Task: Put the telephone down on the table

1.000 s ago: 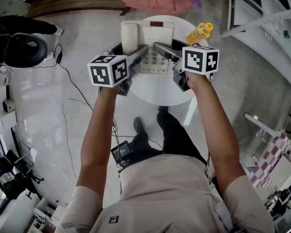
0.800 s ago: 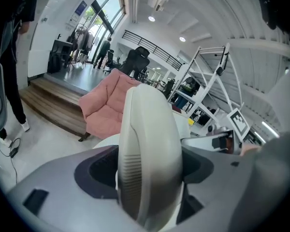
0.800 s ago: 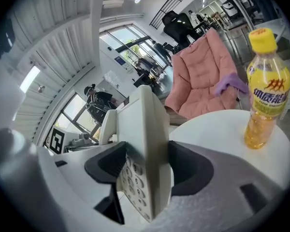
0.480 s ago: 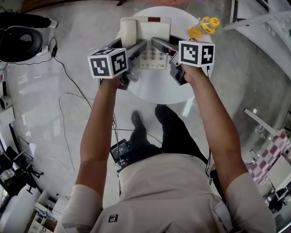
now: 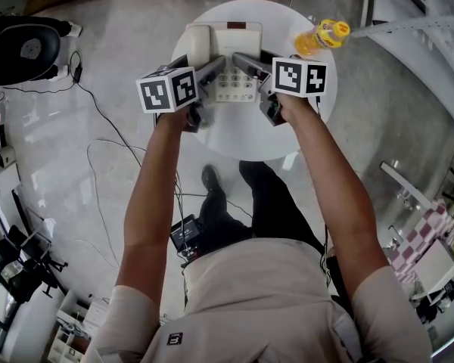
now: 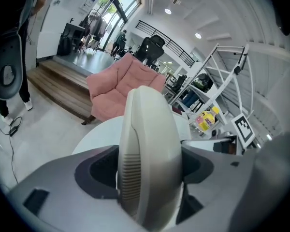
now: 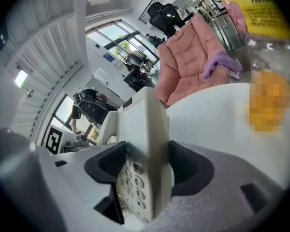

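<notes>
A beige desk telephone (image 5: 233,59) with a keypad hangs over the round white table (image 5: 242,138), held from both sides. My left gripper (image 5: 216,70) is shut on its handset side; the handset (image 6: 147,153) fills the left gripper view, clamped between the grey jaws. My right gripper (image 5: 242,63) is shut on the telephone's right edge, where the keypad body (image 7: 142,173) stands on edge between the jaws. I cannot tell whether the telephone touches the tabletop.
A yellow juice bottle (image 5: 323,36) stands at the table's far right, close to my right gripper, and looms large as the bottle (image 7: 266,66) on the right. A pink armchair (image 6: 121,86) sits behind the table. Cables and a black chair (image 5: 23,51) lie on the floor to the left.
Both grippers and the telephone have shifted a little toward the far side of the table. The grip on the telephone is unchanged.
</notes>
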A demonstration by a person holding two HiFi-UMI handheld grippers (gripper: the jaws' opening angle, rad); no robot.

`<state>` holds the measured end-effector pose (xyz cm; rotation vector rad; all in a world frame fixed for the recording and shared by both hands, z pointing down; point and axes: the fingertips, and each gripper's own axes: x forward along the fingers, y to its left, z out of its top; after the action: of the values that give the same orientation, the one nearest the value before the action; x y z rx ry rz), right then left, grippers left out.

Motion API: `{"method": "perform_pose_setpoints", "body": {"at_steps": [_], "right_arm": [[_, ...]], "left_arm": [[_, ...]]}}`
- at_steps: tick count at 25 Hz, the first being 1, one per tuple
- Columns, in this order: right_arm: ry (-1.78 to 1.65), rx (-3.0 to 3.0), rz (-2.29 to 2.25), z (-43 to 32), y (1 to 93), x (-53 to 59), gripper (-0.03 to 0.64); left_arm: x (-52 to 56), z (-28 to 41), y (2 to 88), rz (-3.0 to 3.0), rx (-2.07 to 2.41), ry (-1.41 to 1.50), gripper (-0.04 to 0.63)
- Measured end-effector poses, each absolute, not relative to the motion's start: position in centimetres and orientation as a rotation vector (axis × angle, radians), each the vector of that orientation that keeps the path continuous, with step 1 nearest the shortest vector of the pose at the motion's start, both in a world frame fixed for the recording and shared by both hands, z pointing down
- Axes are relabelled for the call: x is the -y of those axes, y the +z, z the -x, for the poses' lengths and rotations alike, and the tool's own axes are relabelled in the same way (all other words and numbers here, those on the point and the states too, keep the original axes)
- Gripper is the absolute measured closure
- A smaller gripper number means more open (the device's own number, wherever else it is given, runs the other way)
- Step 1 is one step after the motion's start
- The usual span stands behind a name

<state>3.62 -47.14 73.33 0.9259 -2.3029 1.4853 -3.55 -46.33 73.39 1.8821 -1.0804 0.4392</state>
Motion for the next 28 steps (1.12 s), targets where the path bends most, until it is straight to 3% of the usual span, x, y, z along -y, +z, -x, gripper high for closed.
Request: {"method": "perform_pose_setpoints", "body": {"at_steps": [28], "right_arm": [[1.355, 2.19, -1.045, -3.9, 79.6, 48.6, 0.33]], "left_arm": [[47.7, 3.8, 79.7, -1.723, 1.121, 0.42, 0.249]]}}
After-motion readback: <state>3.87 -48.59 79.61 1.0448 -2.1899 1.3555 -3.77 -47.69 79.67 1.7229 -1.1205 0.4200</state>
